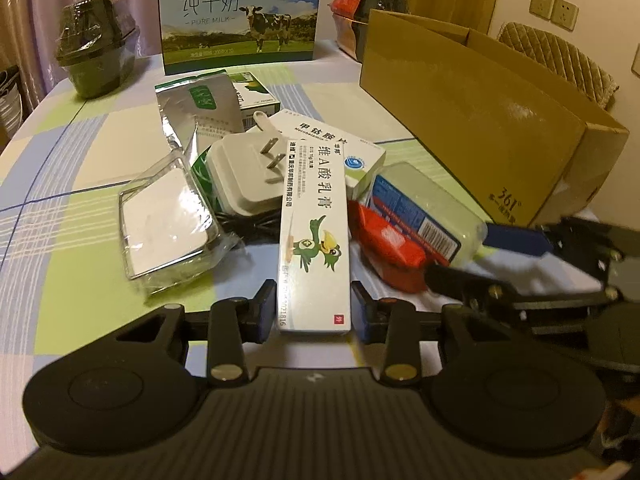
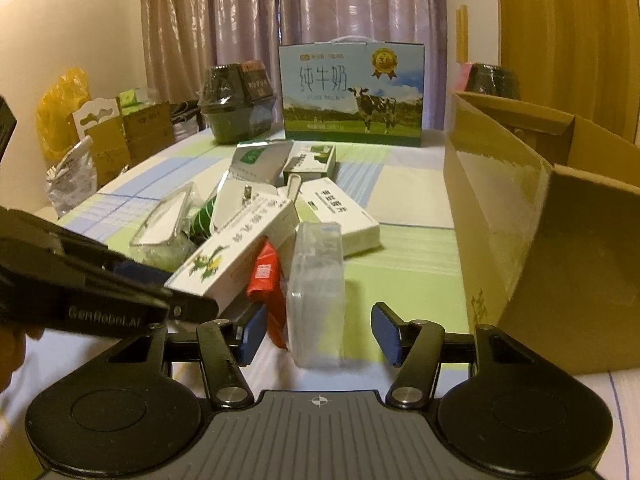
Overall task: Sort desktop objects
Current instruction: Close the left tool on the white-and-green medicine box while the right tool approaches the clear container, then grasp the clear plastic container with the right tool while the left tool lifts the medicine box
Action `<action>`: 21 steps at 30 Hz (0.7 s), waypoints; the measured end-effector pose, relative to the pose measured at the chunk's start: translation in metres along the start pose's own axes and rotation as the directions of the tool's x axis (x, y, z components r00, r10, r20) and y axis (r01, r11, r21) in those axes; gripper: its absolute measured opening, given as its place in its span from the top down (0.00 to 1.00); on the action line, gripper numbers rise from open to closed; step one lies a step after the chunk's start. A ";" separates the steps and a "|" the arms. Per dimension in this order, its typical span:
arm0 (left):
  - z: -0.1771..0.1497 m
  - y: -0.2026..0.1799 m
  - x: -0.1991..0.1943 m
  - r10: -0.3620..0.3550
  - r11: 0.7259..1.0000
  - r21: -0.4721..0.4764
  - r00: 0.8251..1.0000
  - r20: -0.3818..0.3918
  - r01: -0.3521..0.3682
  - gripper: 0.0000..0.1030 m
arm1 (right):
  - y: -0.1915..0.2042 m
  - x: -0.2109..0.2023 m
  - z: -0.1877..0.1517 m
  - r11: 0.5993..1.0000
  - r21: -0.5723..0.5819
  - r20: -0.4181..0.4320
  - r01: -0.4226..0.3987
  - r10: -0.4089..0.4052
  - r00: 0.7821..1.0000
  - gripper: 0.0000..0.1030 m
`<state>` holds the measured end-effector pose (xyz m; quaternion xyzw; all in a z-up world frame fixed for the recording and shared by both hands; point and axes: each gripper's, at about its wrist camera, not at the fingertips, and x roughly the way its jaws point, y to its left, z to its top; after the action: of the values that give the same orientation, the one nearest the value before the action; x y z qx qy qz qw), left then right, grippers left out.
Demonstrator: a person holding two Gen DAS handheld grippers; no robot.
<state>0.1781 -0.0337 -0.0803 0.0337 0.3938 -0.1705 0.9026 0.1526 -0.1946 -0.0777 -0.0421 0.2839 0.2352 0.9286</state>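
Observation:
A pile of small objects lies mid-table. My left gripper (image 1: 314,312) is shut on the near end of a long white ointment box with a green bird (image 1: 314,240), which also shows in the right wrist view (image 2: 236,256). My right gripper (image 2: 318,332) is open, its jaws on either side of a clear plastic case (image 2: 318,292) and a red packet (image 2: 266,276); the case (image 1: 424,204) and packet (image 1: 388,244) also show in the left wrist view. A white plug adapter (image 1: 248,172), a clear pouch (image 1: 168,224), a silver bag (image 1: 200,116) and a white medicine box (image 1: 340,144) lie in the pile.
An open cardboard box (image 1: 480,120) stands on the right, close to my right gripper in its own view (image 2: 540,220). A milk carton case (image 1: 240,16) and dark wrapped tubs (image 1: 96,52) stand at the back. The checked tablecloth (image 1: 80,152) covers the table.

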 end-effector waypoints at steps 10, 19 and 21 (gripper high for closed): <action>-0.001 0.000 0.000 0.004 1.000 -0.005 1.000 0.016 -0.004 0.64 | -0.004 -0.013 0.000 0.999 0.029 0.025 0.019 -0.020 0.999 0.55; 0.002 -0.001 0.003 0.009 1.000 -0.005 0.999 0.030 -0.009 0.60 | -0.005 0.006 0.002 0.999 0.028 0.009 0.019 -0.019 1.000 0.57; 0.002 -0.002 0.005 0.010 1.000 0.005 0.999 0.030 -0.011 0.60 | -0.005 0.011 0.002 1.000 0.027 0.004 0.012 -0.012 1.000 0.65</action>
<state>0.1819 -0.0378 -0.0827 0.0354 0.3796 -0.1672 0.9092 0.1634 -0.1942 -0.0823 -0.0308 0.2850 0.2258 0.9310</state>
